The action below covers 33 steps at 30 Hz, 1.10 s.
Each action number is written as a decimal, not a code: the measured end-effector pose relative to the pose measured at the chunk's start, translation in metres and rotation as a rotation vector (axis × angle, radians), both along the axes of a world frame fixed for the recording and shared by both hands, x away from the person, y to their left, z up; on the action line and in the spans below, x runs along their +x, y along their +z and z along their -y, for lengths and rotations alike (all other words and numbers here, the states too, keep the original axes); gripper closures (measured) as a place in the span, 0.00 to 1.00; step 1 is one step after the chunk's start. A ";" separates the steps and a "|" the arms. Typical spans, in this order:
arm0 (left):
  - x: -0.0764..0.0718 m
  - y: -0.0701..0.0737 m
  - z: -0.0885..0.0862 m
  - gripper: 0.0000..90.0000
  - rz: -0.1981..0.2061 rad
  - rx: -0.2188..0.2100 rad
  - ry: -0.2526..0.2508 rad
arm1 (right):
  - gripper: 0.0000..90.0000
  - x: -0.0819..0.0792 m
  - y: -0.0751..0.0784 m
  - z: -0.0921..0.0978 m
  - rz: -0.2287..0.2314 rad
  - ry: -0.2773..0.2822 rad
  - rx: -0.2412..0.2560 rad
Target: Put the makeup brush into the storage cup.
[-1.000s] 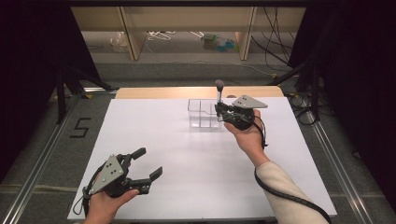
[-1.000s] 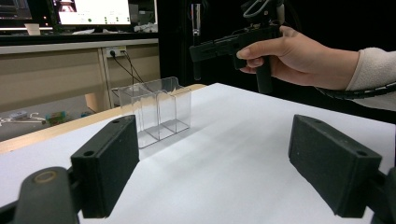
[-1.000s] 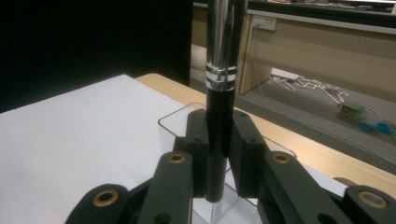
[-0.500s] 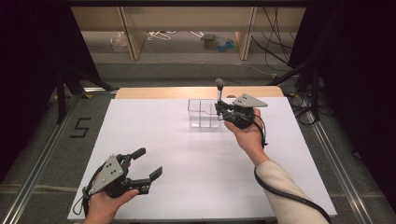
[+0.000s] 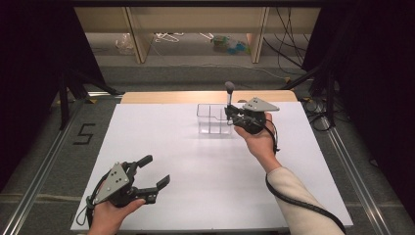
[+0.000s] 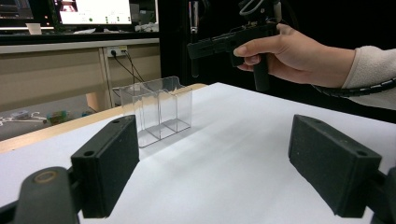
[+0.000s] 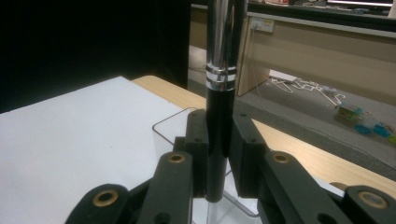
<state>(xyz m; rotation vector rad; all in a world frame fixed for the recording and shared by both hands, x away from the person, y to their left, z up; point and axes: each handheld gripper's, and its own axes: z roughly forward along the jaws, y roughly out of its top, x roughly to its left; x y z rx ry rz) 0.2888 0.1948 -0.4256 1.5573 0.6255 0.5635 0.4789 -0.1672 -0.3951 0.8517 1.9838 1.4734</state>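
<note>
clamped upright in the right gripper [image 7: 217, 154]: a pen [image 7: 220, 93], black lower barrel between the pads, chrome upper half above them, clear organiser [image 5: 214, 119] directly below. likely light, stiff, slick on the chrome, so best pinched on the black barrel. spread wide, holding nothing, well apart: left gripper [image 5: 155, 172].

The clear box [image 5: 214, 119] sits on the table [image 5: 195, 166] toward twelve o'clock. The right gripper [image 5: 230, 113] holds a pen [image 5: 229, 95] upright at the box's right end. The left gripper [image 5: 155, 172] sits at seven o'clock, well apart.
</note>
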 end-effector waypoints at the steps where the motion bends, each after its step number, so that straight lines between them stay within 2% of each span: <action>1: 0.000 0.000 0.000 0.18 0.000 0.000 0.000 | 0.88 0.000 0.000 0.000 0.002 0.002 -0.001; 18: 0.000 0.000 -0.001 0.18 -0.001 0.000 0.001 | 0.88 0.003 0.000 0.000 -0.003 -0.008 -0.004; 22: 0.000 0.000 -0.001 0.18 -0.005 -0.003 0.003 | 0.88 0.005 0.000 -0.001 0.009 -0.009 -0.002; 33: 0.000 0.000 -0.001 0.18 -0.004 -0.001 0.004 | 0.88 0.007 -0.001 -0.001 -0.002 -0.013 -0.008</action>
